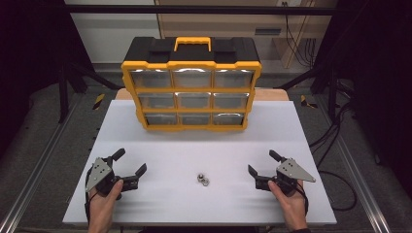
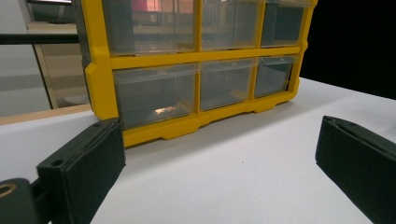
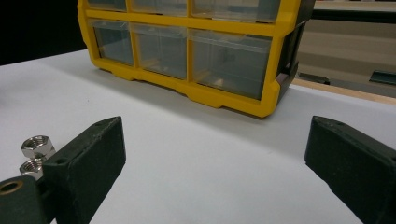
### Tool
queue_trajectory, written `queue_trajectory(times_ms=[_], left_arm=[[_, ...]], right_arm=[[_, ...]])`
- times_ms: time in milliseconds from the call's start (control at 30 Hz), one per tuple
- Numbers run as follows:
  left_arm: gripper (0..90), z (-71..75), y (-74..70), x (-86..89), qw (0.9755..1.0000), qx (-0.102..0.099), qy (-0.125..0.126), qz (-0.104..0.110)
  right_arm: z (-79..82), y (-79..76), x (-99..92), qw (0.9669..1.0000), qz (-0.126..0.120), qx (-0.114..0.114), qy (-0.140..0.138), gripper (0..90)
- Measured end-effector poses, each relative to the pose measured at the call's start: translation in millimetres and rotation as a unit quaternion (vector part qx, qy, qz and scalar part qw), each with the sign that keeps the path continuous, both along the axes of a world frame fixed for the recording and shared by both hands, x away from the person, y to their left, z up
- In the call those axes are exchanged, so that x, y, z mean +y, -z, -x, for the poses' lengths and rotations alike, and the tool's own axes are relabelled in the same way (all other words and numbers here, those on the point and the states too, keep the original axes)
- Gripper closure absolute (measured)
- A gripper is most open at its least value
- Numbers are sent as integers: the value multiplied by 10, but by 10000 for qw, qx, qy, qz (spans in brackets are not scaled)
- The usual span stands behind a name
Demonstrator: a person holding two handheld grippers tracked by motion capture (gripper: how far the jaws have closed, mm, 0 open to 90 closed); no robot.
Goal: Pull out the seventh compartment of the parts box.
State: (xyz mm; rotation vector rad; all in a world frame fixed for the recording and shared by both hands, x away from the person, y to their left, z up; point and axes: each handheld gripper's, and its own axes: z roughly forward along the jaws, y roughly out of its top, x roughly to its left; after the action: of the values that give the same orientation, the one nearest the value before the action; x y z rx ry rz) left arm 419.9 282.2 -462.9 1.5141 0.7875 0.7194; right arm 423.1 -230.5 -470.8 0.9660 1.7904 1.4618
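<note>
Nothing started: I am holding the left gripper [image 1: 130, 162] lower left and the right gripper [image 1: 262, 162] lower right, both with jaws apart and empty, the two nuts [image 1: 202, 179] lying untouched low centre, the organizer [image 1: 191, 87] drawers all closed above.

Two black grippers are being seen, each carried in a bare hand. The left gripper [image 1: 130, 167] and the right gripper [image 1: 263, 163] are each being topped by a grey three-cornered plate dotted with small holes. Thick, matte black jaws with rounded corners are being shown, and black cables are being trailed along the wrists.
</note>
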Motion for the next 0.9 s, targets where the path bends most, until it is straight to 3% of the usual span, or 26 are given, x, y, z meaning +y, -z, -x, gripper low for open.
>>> queue_trajectory(times_ms=[500, 567, 700, 900], left_arm=[[11, 32, -5, -51, 9998, 95, 165, -11], [11, 76, -27, -81, 9994, 161, 300, 94], [10, 140, -59, -130, 9988, 130, 469, -59], [11, 137, -109, -189, 9984, 186, 472, -243]], right_arm=[[12, -2, -5, 10000, -44, 25, 6, 54], [13, 0, -4, 10000, -37, 12, -5, 53], [35, -2, 1, 9999, -95, 97, -15, 52], [41, -9, -13, 9999, -111, 59, 2, 54]])
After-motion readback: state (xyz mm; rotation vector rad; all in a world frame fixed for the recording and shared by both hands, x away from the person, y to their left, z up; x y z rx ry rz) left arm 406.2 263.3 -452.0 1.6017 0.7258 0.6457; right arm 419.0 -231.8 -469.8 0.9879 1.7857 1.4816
